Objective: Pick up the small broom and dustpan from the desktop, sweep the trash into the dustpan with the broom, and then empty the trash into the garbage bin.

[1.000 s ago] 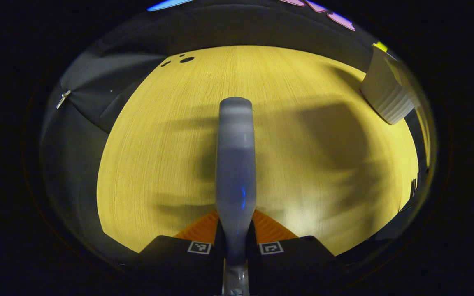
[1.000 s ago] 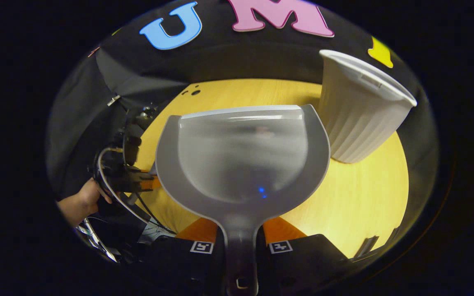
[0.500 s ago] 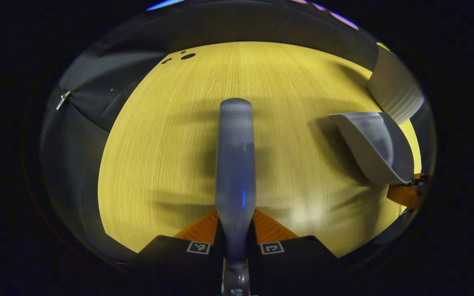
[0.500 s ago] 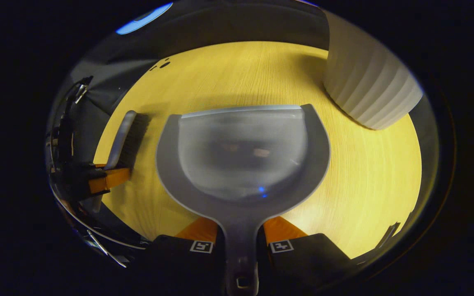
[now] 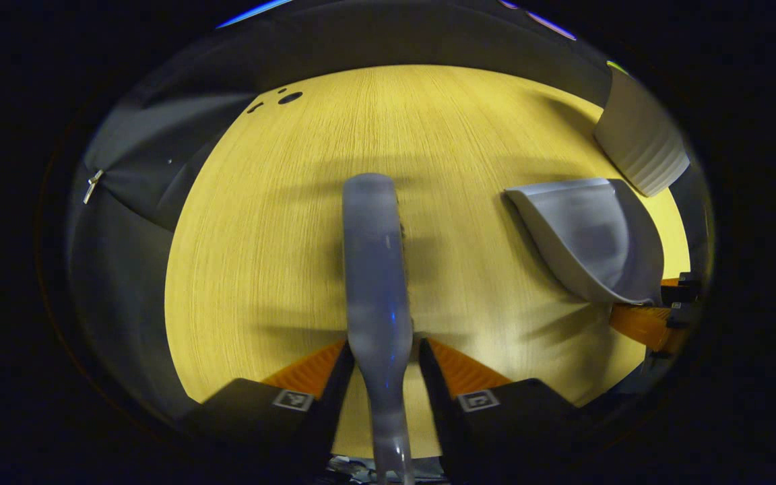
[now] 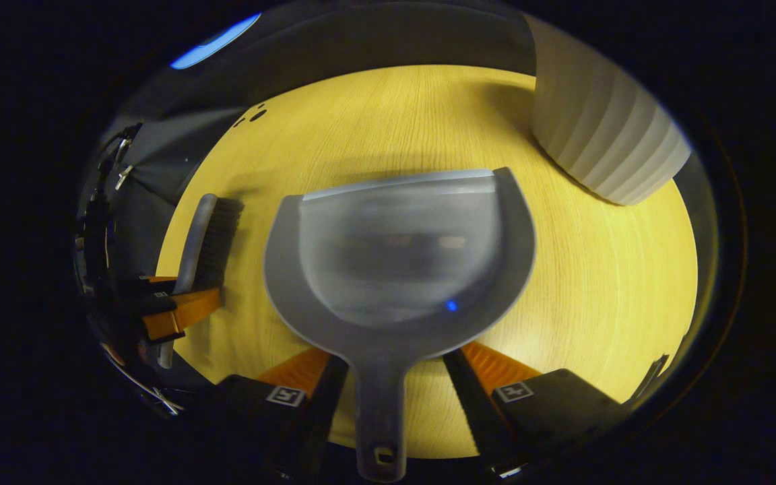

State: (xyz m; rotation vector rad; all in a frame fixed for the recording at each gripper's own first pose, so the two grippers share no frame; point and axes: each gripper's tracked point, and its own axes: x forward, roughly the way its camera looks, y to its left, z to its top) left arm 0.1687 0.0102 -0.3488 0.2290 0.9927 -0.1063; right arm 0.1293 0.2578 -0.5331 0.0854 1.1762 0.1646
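The grey small broom [image 5: 371,249] lies on the yellow wooden desktop [image 5: 273,222], its handle running between the spread fingers of my left gripper [image 5: 382,350], which is open with a gap on each side. The grey dustpan [image 6: 401,249] rests flat on the desktop, its handle between the wide-apart fingers of my right gripper [image 6: 395,353], also open. In the right gripper view the broom [image 6: 209,232] shows its dark bristles at the left. In the left gripper view the dustpan [image 5: 590,236] sits at the right. No trash is visible in the pan.
The white ribbed garbage bin [image 6: 603,141] stands on the desktop at the far right, also seen as the bin [image 5: 640,151] in the left gripper view. Small dark holes [image 5: 289,98] mark the far left corner. Dark cloth surrounds the desktop.
Both grippers have opened, their fingers spreading away from the broom handle and the dustpan handle. The dustpan came down from a raised position beside the bin onto the desktop.
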